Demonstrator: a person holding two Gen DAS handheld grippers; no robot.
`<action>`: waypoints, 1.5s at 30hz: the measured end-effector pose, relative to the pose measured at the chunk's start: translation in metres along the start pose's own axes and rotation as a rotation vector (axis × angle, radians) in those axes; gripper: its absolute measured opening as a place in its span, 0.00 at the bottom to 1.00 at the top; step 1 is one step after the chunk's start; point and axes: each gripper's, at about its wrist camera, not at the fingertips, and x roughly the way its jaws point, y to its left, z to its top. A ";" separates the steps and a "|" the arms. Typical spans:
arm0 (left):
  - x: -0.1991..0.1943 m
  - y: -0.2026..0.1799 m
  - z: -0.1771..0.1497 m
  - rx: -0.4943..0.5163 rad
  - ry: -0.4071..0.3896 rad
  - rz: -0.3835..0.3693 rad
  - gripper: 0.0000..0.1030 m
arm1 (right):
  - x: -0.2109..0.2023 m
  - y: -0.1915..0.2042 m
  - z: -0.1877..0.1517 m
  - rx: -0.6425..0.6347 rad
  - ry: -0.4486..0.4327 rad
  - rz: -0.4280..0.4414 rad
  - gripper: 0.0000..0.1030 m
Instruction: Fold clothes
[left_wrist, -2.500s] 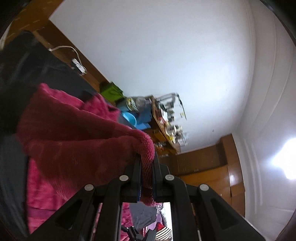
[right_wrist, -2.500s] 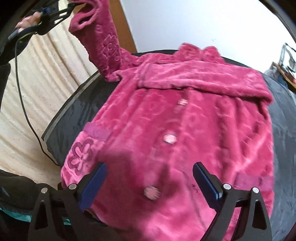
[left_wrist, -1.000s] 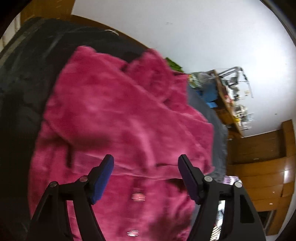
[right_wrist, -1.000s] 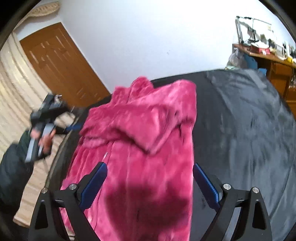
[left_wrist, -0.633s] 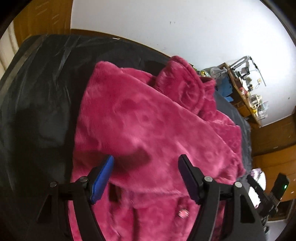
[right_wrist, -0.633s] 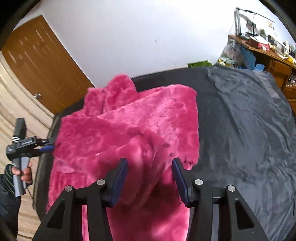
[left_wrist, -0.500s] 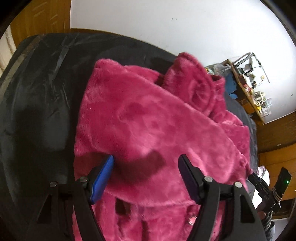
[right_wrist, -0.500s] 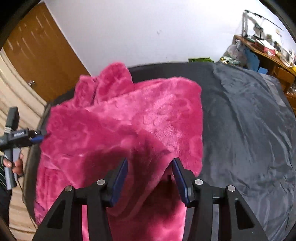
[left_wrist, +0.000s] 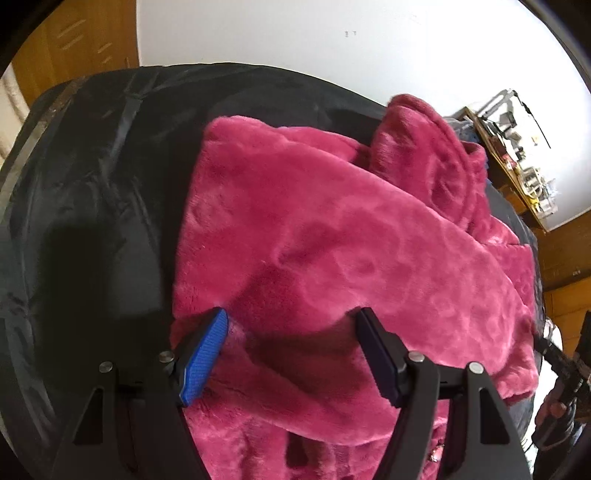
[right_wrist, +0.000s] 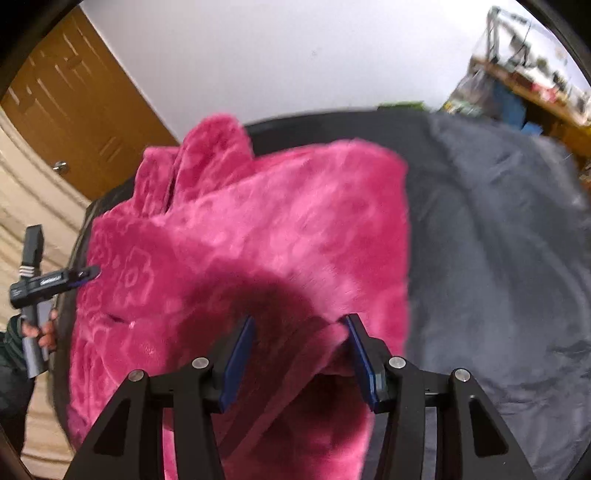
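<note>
**Mia:** Right, start close up. What are the fingers doing?

**Ben:** The left gripper (left_wrist: 291, 317) has its fingers wide, with nothing in them. They hang just over the near edge of the pink coat (left_wrist: 332, 221). The right gripper (right_wrist: 300, 321) has its fingers narrow, with a fluffy fold of the coat between them. I cannot tell if they pinch it.

**Mia:** Where is the coat?

**Ben:** It lies flat on the bed (left_wrist: 92, 184), on the dark cover. It runs long-ways away from both grippers, with its collar (left_wrist: 436, 147) at the far end. I think the right hand is nearer the fold, so it should go first.

**Mia:** What is new?

**Ben:** A bit ago the left fingers held a sleeve up high. Now that sleeve lies across the coat. The right fingers were wide a second ago, and now they are narrow.

**Mia:** And far off?

**Ben:** A brown door (right_wrist: 74, 110), a white wall and a messy desk (left_wrist: 517, 158).
</note>
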 end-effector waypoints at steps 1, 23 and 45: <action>0.000 0.002 0.001 -0.003 0.001 -0.001 0.73 | 0.002 0.002 -0.002 -0.013 0.004 -0.007 0.51; -0.005 0.010 0.003 -0.042 -0.043 0.003 0.74 | 0.025 0.004 0.038 -0.155 -0.049 -0.310 0.18; 0.008 -0.007 0.002 0.094 -0.044 -0.063 0.75 | 0.054 0.066 -0.019 -0.277 0.083 -0.194 0.66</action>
